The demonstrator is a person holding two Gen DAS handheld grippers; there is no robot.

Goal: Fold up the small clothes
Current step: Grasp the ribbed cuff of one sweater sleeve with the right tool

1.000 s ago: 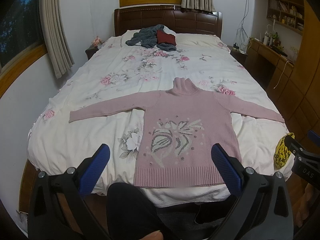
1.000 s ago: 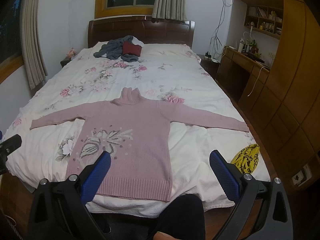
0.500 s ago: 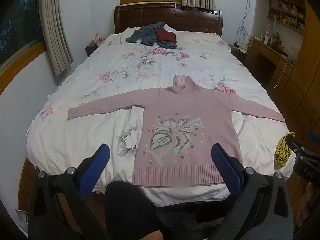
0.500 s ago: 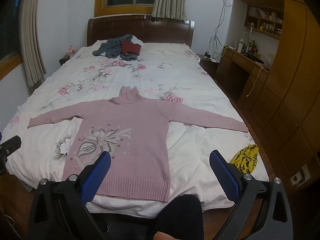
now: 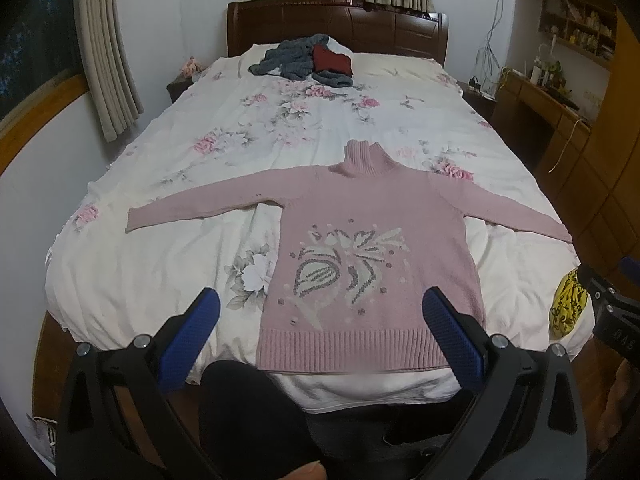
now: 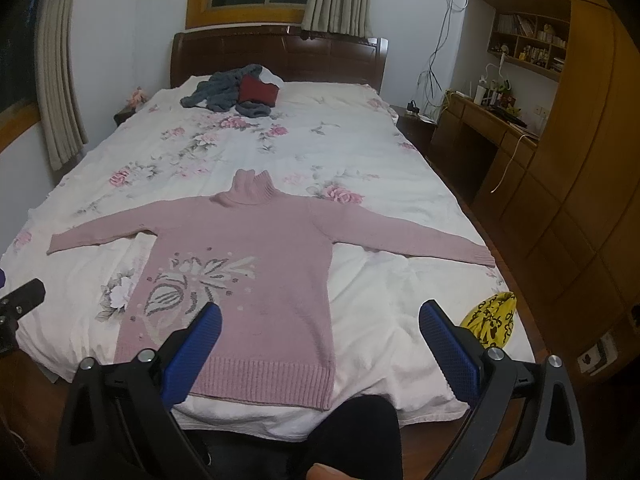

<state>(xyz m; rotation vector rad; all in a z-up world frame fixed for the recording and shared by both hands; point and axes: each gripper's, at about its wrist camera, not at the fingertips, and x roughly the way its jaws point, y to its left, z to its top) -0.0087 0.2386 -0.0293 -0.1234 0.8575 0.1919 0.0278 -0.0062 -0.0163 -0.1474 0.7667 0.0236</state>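
1. Left wrist view. The left tool (image 5: 320,322) is held back from the foot of the bed (image 5: 132,280), fingers spread wide and pinching nothing. The pink sweater (image 5: 376,240) lies flat on the floral cover, face up, hem at the near edge, turtleneck pointing toward the headboard and both sleeves stretched out sideways. This layout appears deliberate: a smoothed, spread garment exposes its sleeves and side seams for folding.

2. Same view, surroundings. A heap of grey and red clothes (image 5: 308,62) sits near the headboard, well apart from the sweater, probably waiting or already set aside; which, I cannot tell. A yellow patterned cloth (image 5: 568,306) lies at the bed's right corner, beside the other tool's body at the frame edge.

3. Right wrist view. The right tool (image 6: 320,324) is likewise spread, empty and short of the bed. The sweater's right sleeve (image 6: 420,238) reaches toward the bed's right edge, with its cuff near the yellow cloth but apart from it.

4. Assessment. Folding has not begun. Each tool faces its own side of the garment, which suits taking one sleeve apiece and bringing them inward.
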